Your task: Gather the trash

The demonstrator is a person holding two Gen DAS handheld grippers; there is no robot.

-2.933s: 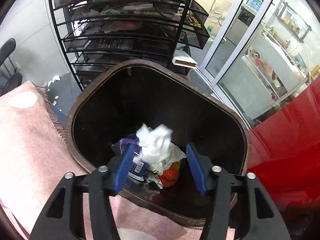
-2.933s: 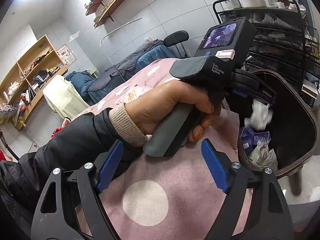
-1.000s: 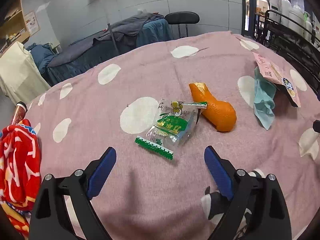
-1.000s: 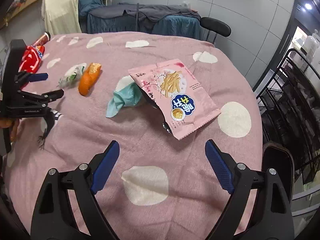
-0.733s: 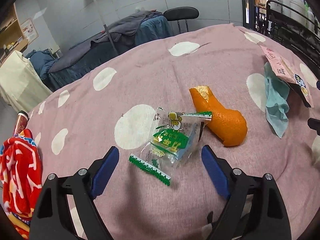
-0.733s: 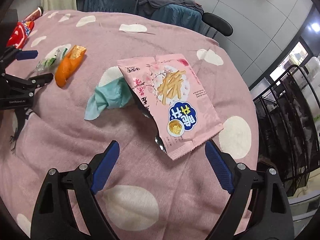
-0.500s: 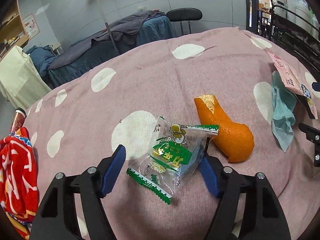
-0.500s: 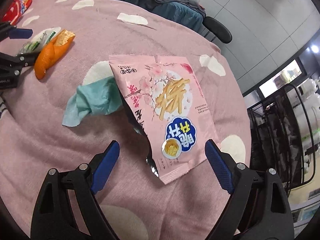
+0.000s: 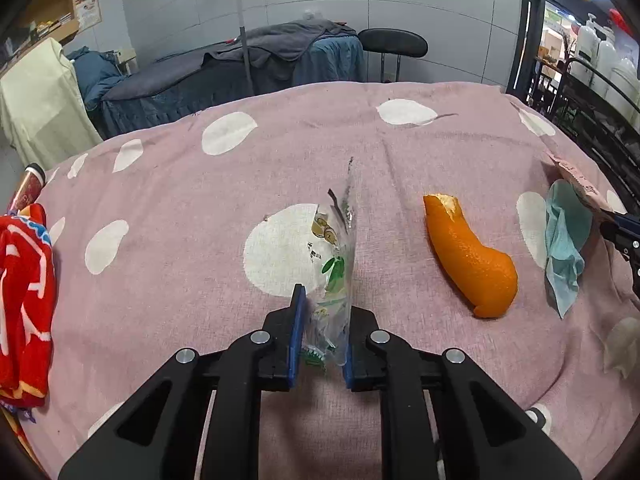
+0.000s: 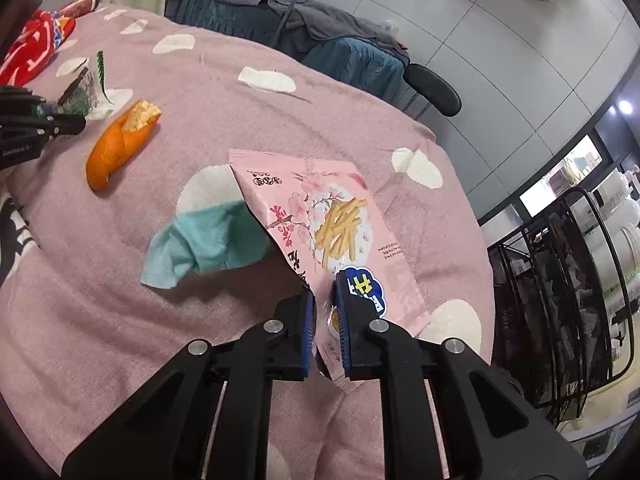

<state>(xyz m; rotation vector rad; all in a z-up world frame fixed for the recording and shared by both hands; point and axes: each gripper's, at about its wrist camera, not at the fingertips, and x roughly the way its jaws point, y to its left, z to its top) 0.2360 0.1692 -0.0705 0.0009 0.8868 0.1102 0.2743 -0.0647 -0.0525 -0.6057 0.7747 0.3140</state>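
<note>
Step in hand: both hand-held grippers have bitten onto wrappers on the pink cloth-covered surface with white spots (image 9: 440, 152); judged as the grasp stage, lift to follow.
How to do it well: lift straight up and slowly. Both wrappers are thin, slick film, likely to slide out of a pinch at the edge. Check that no cloth is caught in the pads before rising.
Left hand-held gripper (image 9: 322, 320): clenched almost fully, blue pads pressing a crumpled clear plastic wrapper with green print (image 9: 336, 256). The wrapper stands on edge between the pads, its far end sticking up off the surface.
Right hand-held gripper (image 10: 325, 312): jaws closing, nearly together, with the near end of the pink snack bag printed with yellow sticks and a blue badge (image 10: 320, 216) between them. Pads appear to press the film; grip sits at the bag's edge, so judged less secure.
Task things left lying: curved orange peel (image 9: 468, 256), to the right of the clear wrapper and apart from it; crumpled teal paper napkin (image 10: 208, 244), its edge tucked under the pink bag.
Risk: lifting the pink bag may drag or flip the napkin.
Not trash, by the look of it: red patterned cloth (image 9: 24, 300) at the surface's left edge.
Bin: not in view.
</note>
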